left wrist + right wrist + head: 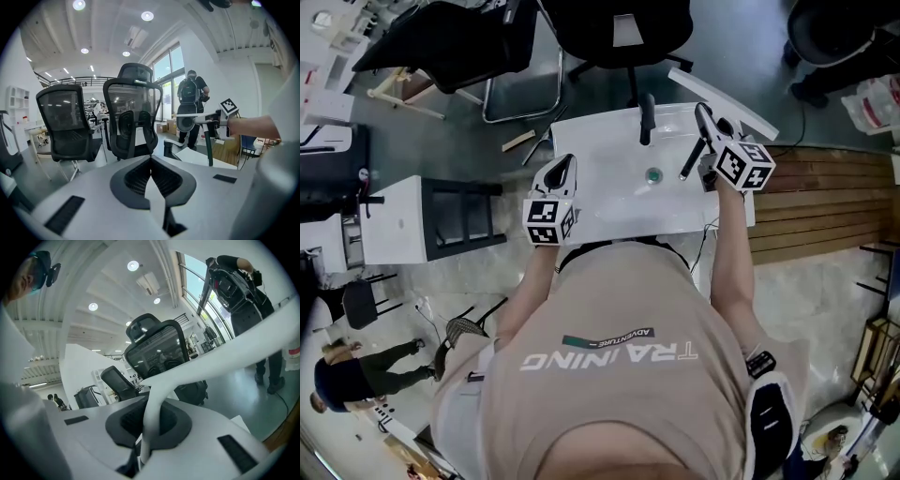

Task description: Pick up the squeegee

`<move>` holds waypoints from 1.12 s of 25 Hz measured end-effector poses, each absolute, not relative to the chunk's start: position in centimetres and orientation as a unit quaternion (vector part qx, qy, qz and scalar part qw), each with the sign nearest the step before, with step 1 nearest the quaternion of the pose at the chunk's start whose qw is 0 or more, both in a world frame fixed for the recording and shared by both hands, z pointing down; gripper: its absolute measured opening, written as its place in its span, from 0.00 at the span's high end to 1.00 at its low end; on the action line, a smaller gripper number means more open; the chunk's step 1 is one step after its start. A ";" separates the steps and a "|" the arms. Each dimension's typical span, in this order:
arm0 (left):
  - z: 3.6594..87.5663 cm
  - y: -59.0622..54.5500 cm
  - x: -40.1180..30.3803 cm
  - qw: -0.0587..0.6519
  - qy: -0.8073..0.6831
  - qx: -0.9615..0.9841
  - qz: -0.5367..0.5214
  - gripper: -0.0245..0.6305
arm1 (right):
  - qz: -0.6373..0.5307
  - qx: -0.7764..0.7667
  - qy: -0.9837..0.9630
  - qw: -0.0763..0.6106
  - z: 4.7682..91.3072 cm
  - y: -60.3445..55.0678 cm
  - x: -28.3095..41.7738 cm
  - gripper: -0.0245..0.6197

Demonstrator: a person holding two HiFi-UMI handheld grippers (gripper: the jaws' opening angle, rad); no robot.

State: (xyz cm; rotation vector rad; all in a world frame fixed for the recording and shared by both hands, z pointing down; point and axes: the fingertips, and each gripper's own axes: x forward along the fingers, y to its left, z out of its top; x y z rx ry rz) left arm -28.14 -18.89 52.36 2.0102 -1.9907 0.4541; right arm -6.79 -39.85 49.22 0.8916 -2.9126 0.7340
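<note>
Only readable text is on the person's beige shirt [609, 394]: big "TRAINING" with a small "ADVENTURE" tag beside it, upside down from the head view.

The right gripper [149, 420] has its jaws clamped on the white stem of the squeegee [727, 101], held up in the air over the far right corner of the white surface [600, 202]. The left gripper [151, 158] has its jaws closed with nothing in them, over the near left edge.

The surface is mostly bare, just a dark faucet [647, 117] and a drain [653, 175]. Office chairs [133, 112] crowd the far edge.
</note>
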 end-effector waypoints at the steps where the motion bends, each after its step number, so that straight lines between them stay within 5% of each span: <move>1: 52.4 -18.7 -28.0 0.139 -0.689 0.694 0.156 0.94 | 0.232 0.281 -0.931 0.006 48.9 -39.8 -6.8 0.92; 28: 41.4 -19.4 -28.8 0.065 -0.683 0.724 0.069 0.94 | 0.157 0.213 -0.964 0.034 37.6 -28.0 -9.4 0.92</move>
